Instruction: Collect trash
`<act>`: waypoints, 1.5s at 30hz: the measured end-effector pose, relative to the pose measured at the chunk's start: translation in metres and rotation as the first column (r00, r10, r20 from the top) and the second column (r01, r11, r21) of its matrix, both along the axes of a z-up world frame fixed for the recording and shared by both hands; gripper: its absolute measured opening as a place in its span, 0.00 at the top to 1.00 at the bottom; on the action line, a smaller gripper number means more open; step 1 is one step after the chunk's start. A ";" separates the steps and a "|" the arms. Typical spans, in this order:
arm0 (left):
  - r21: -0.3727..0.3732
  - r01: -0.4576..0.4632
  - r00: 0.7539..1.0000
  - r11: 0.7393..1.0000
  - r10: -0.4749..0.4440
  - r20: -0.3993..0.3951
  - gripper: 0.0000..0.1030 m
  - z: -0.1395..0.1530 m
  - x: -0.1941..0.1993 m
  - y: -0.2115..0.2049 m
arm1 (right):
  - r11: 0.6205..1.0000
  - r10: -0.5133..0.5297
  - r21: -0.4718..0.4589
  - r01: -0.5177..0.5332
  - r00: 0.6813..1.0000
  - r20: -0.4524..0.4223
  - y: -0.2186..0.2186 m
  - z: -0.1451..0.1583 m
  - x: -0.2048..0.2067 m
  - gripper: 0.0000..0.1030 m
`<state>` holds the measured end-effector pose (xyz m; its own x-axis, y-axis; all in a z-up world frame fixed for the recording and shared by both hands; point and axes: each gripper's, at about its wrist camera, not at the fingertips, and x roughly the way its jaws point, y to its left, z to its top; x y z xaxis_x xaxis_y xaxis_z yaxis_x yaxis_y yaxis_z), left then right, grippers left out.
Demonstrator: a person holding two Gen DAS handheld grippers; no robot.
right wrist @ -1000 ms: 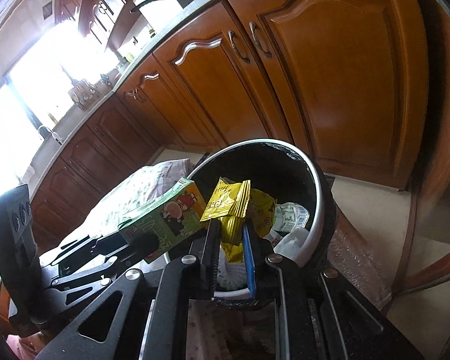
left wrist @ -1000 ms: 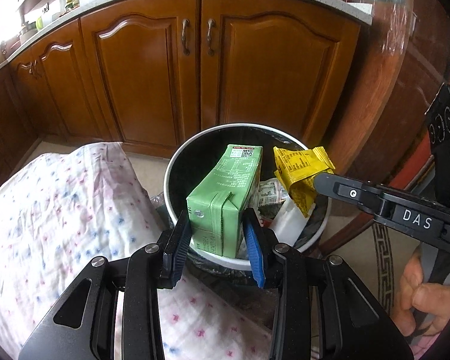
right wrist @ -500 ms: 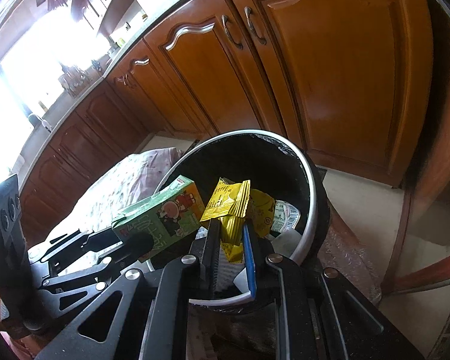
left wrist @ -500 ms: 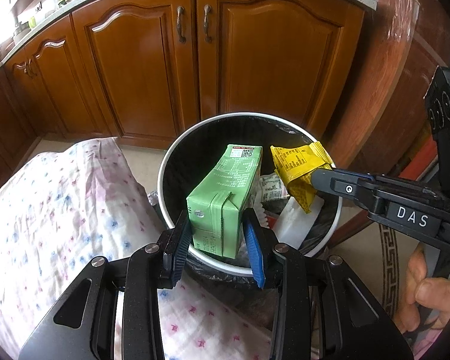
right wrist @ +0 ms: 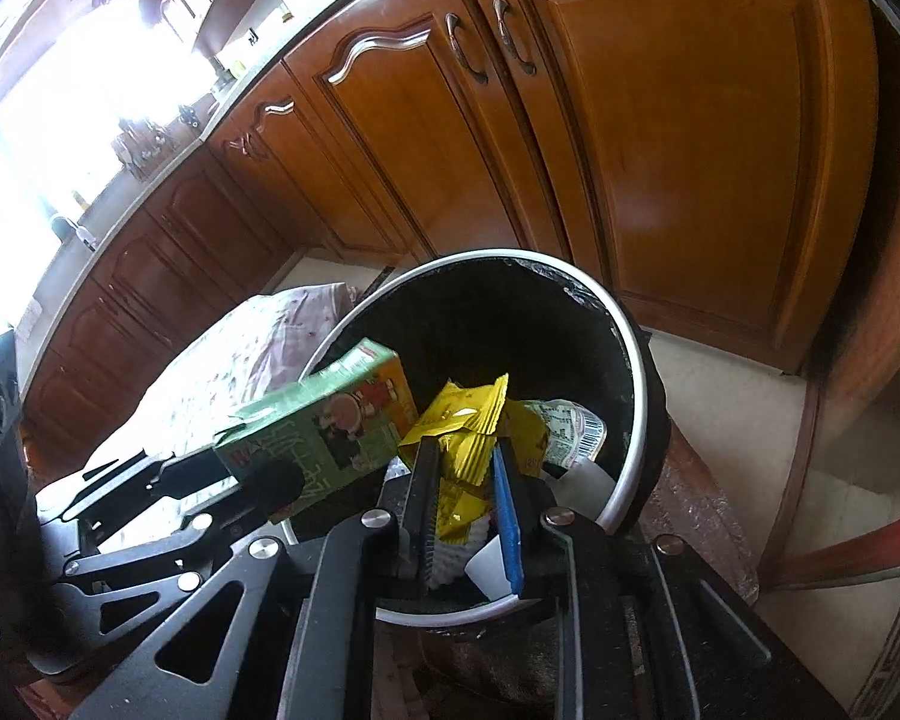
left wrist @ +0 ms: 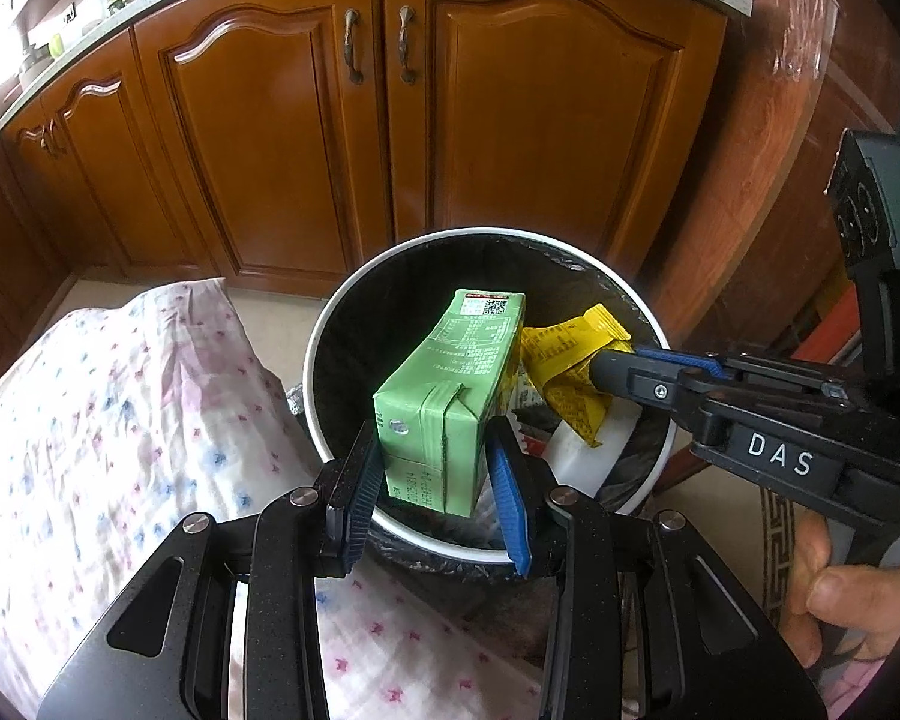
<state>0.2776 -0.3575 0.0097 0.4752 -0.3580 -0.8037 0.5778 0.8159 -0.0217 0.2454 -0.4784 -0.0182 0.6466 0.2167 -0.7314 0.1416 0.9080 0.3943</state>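
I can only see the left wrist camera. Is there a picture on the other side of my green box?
Observer: Yes. The right wrist view shows a cartoon figure beside an orange panel on the green carton.
Operator: Is the yellow wrapper squeezed on both sides?
Observer: Yes. The right gripper has one of its fingers on each side of the yellow wrapper, over the trash bin.
Operator: What's my box hiding?
Observer: Crumpled printed plastic, lying in the bin beside the wrapper.

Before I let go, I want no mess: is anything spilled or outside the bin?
Nothing looks spilled. The green carton in the left claw and the yellow wrapper in the right claw both hang over the open bin, which already holds other trash.
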 end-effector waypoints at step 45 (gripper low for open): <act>-0.345 -0.166 0.970 0.924 0.216 0.111 0.21 0.046 -0.134 0.178 | 0.983 -0.109 -0.091 0.158 0.908 0.404 0.099 0.077 -0.170 0.00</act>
<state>0.1439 -0.1792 0.0556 0.6628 -0.4822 -0.5728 0.4288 0.8716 -0.2375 0.0753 -0.3793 0.0586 0.9048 0.0352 -0.4244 0.1198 0.9352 0.3331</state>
